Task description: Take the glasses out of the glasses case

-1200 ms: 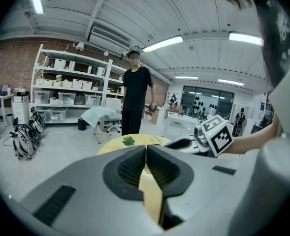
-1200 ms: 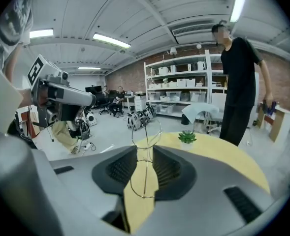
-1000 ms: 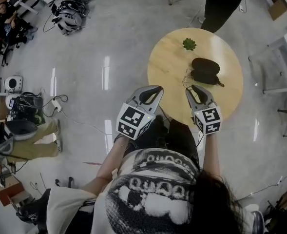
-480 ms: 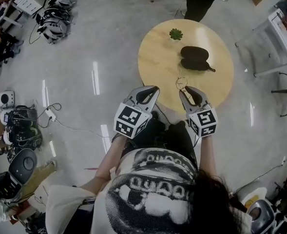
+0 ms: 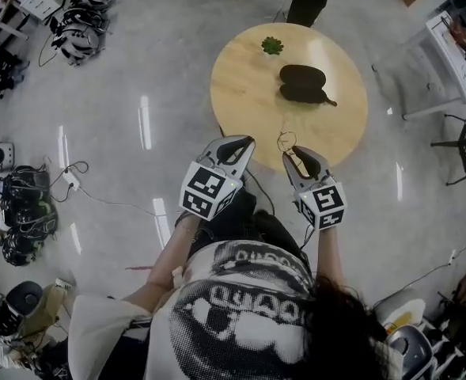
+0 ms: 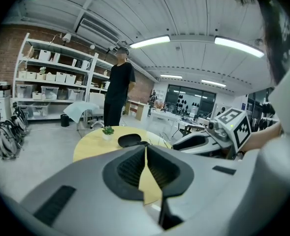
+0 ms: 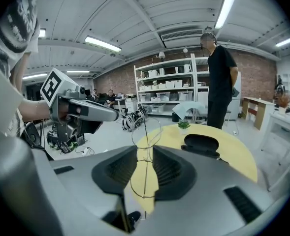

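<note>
- Your right gripper [image 7: 145,150] is clenched on the thin wire-framed glasses [image 7: 146,132] with round lenses. The frame stands upright between its jaws, with one lens rising above the fingertips.
- In the head view, the right gripper [image 5: 293,156] holds the glasses [image 5: 286,141] over the near edge of the round, light wooden table [image 5: 248,93].
- Your left gripper [image 6: 145,149] is closed and holds nothing. Its pads meet at the tips, and only a thin wedge of table [image 6: 88,149] shows between them lower down.
- In the head view, the left gripper [image 5: 239,144] sits just beside the right one, at the table's near edge.
- The black oval glasses case [image 5: 302,83] lies open on the far half of the table, well apart from both grippers. It contains no glasses.
- A small green potted plant [image 5: 272,45] stands near the table's far rim, just beyond the glasses case.
- A person in black clothing [image 7: 221,82] stands at the far side of the table.
</note>
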Available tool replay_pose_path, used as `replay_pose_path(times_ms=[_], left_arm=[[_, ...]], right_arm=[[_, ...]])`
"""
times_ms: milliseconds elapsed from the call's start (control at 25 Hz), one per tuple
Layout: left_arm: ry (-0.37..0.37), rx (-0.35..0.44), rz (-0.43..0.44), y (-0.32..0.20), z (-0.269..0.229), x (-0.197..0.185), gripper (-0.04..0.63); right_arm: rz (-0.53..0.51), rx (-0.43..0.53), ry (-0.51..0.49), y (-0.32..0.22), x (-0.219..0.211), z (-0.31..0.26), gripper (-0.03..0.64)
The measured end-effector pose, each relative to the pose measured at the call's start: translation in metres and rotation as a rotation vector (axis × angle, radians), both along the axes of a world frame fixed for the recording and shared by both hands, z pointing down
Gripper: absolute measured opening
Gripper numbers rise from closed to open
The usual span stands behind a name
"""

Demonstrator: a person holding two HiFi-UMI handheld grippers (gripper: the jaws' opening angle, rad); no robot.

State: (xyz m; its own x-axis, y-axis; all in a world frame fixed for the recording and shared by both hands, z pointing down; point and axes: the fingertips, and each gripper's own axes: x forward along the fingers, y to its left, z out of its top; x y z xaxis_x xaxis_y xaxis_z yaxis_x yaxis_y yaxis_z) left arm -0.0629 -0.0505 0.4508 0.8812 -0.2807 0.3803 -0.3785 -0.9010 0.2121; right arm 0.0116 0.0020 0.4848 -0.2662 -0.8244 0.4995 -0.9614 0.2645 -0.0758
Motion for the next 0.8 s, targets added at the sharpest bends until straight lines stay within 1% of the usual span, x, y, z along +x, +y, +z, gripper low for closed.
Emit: replay_pose_path(times_ms=[160, 440, 800], left_arm=[[-0.002, 0.004, -0.023, 0.016, -0.004, -0.002, 0.021], [-0.019, 0.015, -0.053, 0.072, -0.007, -0.007, 0.021], [-0.055, 0.028, -0.085, 0.143, -0.006, -0.032, 0.021]], right_arm=[[-0.021, 0.005, -0.004, 0.019, -0.004, -0.004, 0.1], [-0.066, 0.03, -0.023, 0.067, -0.01, -0.011, 0.1], [-0.087, 0.065, -0.061, 0.129, -0.028, -0.016, 0.1]])
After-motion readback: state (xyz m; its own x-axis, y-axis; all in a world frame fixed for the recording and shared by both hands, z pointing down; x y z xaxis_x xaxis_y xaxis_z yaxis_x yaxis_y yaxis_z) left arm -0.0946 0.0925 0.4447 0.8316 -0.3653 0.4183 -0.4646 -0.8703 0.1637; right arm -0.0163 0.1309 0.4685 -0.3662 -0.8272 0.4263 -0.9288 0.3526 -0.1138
